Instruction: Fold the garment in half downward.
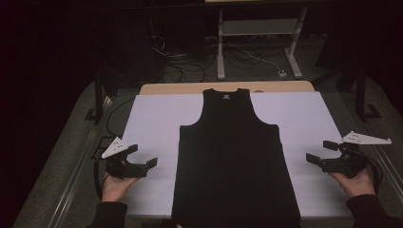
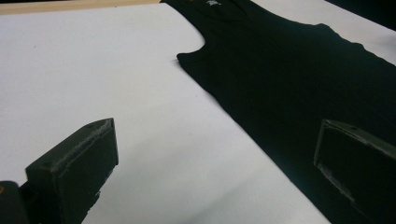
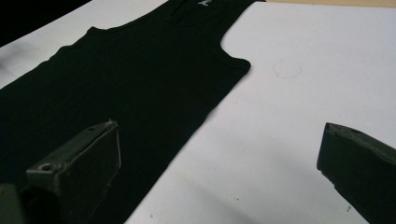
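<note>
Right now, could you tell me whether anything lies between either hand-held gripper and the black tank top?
Nothing visible does. The left hand-held gripper and right hand-held gripper flank the black tank top, both open, with bare white table cover between.

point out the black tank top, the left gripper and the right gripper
black tank top (image 1: 233,156), high view, middle of its front
left gripper (image 1: 142,156), high view, midway between its open jaw tips
right gripper (image 1: 319,152), high view, midway between its open jaw tips

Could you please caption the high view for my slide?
Open left gripper and right gripper flank a flat black tank top on a white sheet.
</note>
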